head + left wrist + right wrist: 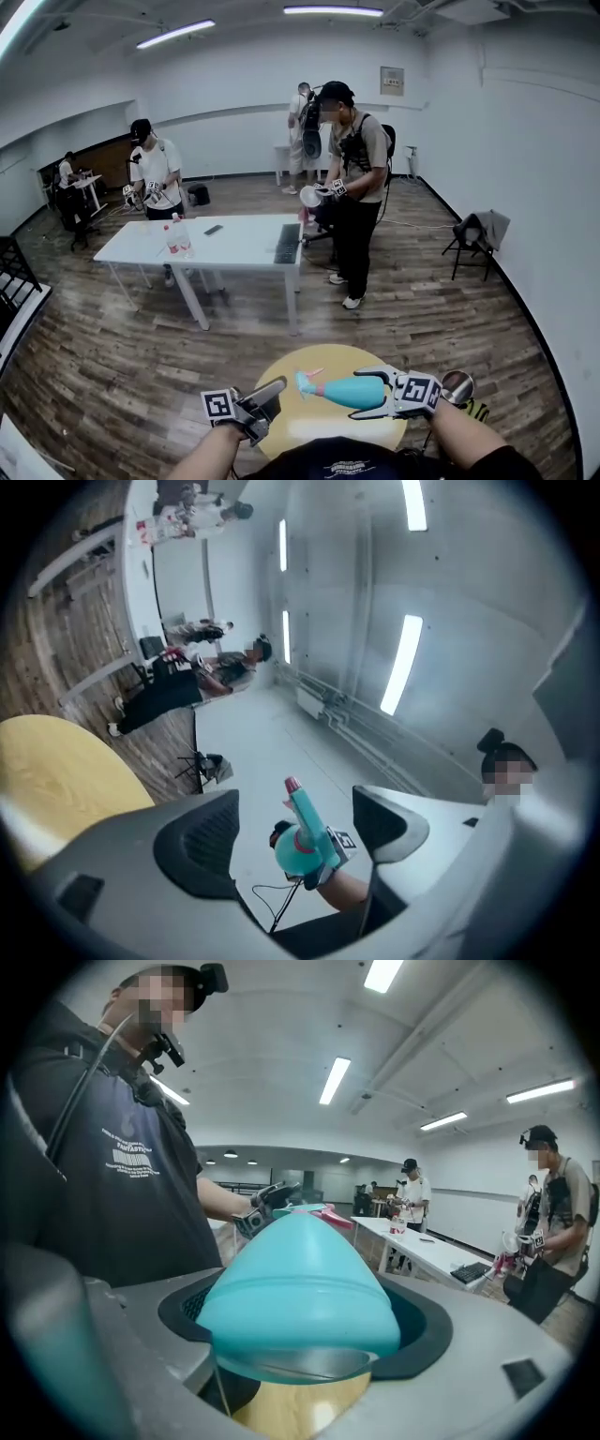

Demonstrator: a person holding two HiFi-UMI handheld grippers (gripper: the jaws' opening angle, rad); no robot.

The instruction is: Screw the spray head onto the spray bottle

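**Supervisor:** Premises first.

**Inspector:** Large room, wooden floor (112,356). A long white table (234,246) stands mid-room, carrying a keyboard (287,242) and some small bottles (176,239). One person (354,187) stands at its right end, another (155,169) at its far left corner. Close under the operator is a round yellow table (319,356).

**Supervisor:** The right gripper?

**Inspector:** The right gripper (373,393) has its jaws spread wide and clamped on the fat body of the spray bottle (352,391). Its own view shows both pads pressed against the teal sides.

**Supervisor:** And the left gripper?

**Inspector:** The left gripper (272,401) stands wide open and holds nothing. Its own view shows the bottle beyond the gap, well clear of both pads. In the head view its tips sit just beside the nozzle end, not touching.

**Supervisor:** Position of the bottle?

**Inspector:** Held above the yellow table, lying roughly level, neck pointing towards the left gripper.

**Supervisor:** The spray head?

**Inspector:** The spray head (307,381) is seated on the bottle's neck, a pink collar at the joint and a pink tip on the nozzle. Whether it is screwed fully tight, I cannot tell.
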